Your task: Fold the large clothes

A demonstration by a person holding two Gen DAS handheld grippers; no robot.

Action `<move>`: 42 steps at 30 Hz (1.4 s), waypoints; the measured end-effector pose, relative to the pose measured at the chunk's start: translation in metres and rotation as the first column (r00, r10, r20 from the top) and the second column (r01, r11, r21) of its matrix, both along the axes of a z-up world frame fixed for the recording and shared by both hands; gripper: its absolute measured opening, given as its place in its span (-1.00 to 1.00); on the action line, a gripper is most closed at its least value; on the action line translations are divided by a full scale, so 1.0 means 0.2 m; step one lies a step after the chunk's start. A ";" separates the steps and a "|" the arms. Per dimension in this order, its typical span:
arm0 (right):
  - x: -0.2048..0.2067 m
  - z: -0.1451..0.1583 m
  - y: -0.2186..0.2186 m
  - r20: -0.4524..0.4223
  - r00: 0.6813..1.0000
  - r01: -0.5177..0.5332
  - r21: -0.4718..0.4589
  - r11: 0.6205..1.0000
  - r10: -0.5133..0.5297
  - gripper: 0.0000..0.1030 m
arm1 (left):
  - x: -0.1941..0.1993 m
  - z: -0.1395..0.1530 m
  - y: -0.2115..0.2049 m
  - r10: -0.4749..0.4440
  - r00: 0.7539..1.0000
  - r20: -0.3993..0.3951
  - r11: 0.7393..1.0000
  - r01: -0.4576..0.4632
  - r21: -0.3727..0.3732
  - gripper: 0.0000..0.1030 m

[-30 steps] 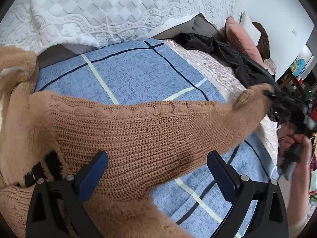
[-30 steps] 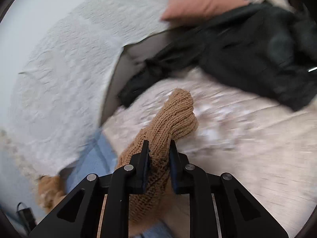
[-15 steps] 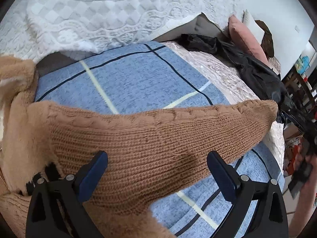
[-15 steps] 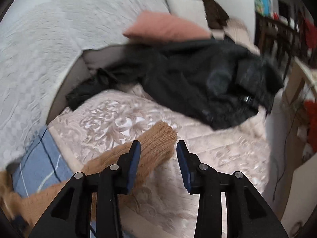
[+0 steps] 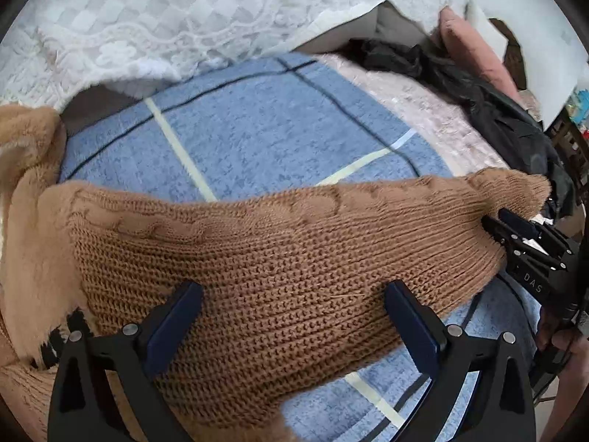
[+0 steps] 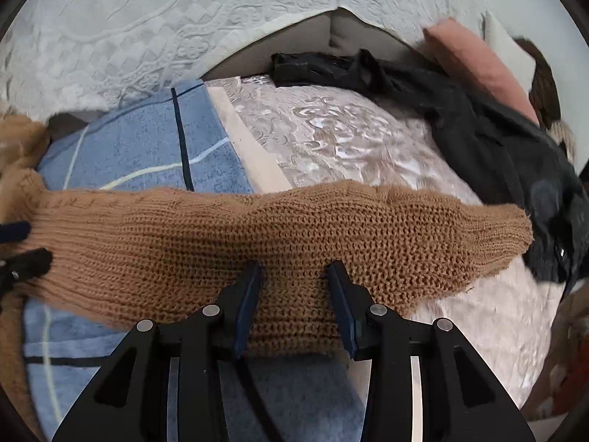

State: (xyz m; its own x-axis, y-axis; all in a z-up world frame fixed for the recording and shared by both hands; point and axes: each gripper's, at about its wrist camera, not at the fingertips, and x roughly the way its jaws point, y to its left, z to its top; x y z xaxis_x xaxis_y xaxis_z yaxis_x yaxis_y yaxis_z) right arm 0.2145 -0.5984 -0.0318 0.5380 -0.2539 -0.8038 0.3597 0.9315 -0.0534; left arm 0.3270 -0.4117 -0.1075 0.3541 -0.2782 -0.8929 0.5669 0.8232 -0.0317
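A brown knit sweater sleeve (image 5: 287, 258) lies stretched flat across a blue checked blanket (image 5: 257, 136), its cuff at the right. My left gripper (image 5: 294, 328) is open above the sleeve's upper part, its jaws wide apart. My right gripper (image 6: 292, 294) is open with the sleeve's near edge (image 6: 287, 235) between its jaws; it also shows in the left wrist view (image 5: 515, 228) at the cuff end. The sweater's fuzzy body (image 5: 25, 191) lies at the left.
A black jacket (image 6: 497, 136) lies in a heap at the right on a pale pink patterned bedspread (image 6: 349, 136). A pink pillow (image 6: 475, 59) sits behind it. A white embossed cover (image 5: 165, 18) lies along the back.
My right gripper let go of the sleeve cuff, opened, and came back down at the sleeve's near edge. The sleeve now lies flat. My left gripper has stayed open.
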 end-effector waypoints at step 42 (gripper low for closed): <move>-0.48 0.06 -0.80 0.325 0.858 0.122 0.622 0.774 -0.396 -1.00 | -0.02 0.02 -0.05 -0.007 1.000 0.001 1.000 0.007 0.006 0.96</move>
